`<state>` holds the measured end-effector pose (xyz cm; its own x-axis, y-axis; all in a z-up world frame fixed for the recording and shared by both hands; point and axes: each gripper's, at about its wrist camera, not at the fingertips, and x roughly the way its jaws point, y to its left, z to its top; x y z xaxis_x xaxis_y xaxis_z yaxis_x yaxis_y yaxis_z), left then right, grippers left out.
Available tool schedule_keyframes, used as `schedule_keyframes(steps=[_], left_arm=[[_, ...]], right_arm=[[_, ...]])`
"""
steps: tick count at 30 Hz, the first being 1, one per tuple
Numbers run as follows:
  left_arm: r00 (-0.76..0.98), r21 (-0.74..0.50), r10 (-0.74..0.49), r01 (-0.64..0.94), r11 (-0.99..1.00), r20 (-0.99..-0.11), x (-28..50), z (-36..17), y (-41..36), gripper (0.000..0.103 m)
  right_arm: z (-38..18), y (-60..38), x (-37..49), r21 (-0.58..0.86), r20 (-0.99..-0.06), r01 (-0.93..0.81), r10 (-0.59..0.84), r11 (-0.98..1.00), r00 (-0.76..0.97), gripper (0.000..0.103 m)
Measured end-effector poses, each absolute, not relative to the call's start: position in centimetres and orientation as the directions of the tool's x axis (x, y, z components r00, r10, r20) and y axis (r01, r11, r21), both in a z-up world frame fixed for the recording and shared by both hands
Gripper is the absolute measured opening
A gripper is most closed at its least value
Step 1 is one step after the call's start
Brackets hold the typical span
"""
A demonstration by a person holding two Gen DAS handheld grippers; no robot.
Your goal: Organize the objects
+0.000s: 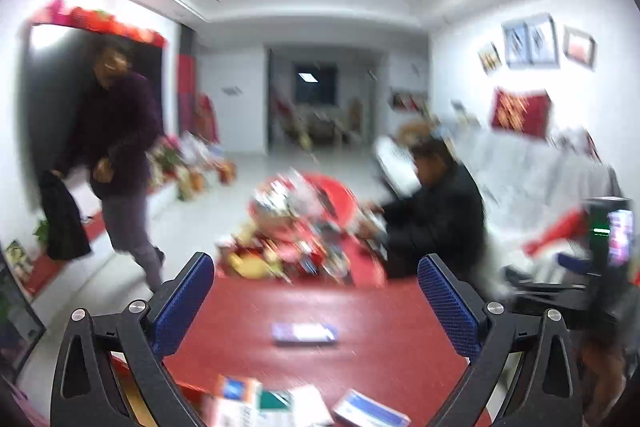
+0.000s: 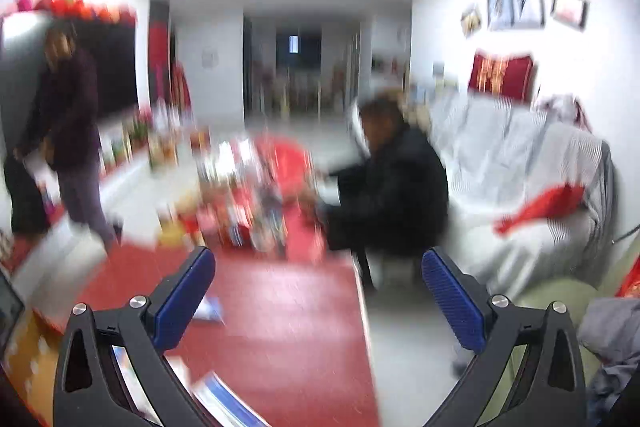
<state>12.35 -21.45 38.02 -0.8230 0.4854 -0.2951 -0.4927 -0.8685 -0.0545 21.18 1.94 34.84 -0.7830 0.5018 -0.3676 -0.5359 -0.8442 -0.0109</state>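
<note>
Both views are motion-blurred. My left gripper (image 1: 316, 279) is open and empty above a red table (image 1: 380, 311). A flat purple-and-white box (image 1: 305, 333) lies on the table between its fingers. Several small boxes (image 1: 256, 403) and a blue-and-white box (image 1: 370, 411) lie at the near edge. My right gripper (image 2: 318, 277) is open and empty above the same red table (image 2: 280, 307). A small blue-and-white box (image 2: 208, 309) lies by its left finger (image 2: 184, 303). Another blue-and-white box (image 2: 224, 403) lies at the near edge.
A heap of colourful packages (image 1: 296, 243) fills the table's far end. A person in black (image 1: 436, 215) sits by it, in front of a covered sofa (image 2: 520, 163). Another person (image 1: 120, 155) walks on the left. A phone on a stand (image 1: 616, 239) is at right.
</note>
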Motion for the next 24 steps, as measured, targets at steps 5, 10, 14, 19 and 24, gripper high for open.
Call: schedule_keyframes(steps=[5, 10, 14, 19, 24], left_arm=[[-0.623, -0.282, 0.498, -0.417, -0.864, -0.604, 5.7, 32.3, -26.7, 0.103], [-0.302, -0.126, 0.272, -0.426, -0.896, -0.913, 2.4, 20.3, -26.9, 0.103], [-0.129, -0.113, 0.185, -0.431, -0.895, -0.974, 4.4, 13.1, -27.3, 0.100], [-0.094, -0.118, 0.171, -0.414, -0.903, -0.981, 6.8, 11.8, -27.7, 0.099], [-0.110, -0.106, 0.161, -0.389, -0.915, -0.981, 6.8, 12.9, -27.6, 0.099]], right_arm=[[27.7, -2.8, 15.3, 0.042, -0.761, -0.310, 0.170, -0.950, -0.626, 0.103], [15.0, -7.3, 15.4, 0.193, -0.961, -0.270, -0.125, -0.944, -0.247, 0.100], [8.7, -9.1, 16.7, 0.222, -0.974, -0.311, -0.222, -0.924, -0.036, 0.099], [8.3, -9.4, 15.9, 0.212, -0.976, -0.280, -0.214, -0.936, -0.024, 0.099], [8.0, -8.6, 14.6, 0.234, -0.971, -0.319, -0.240, -0.918, -0.023, 0.099]])
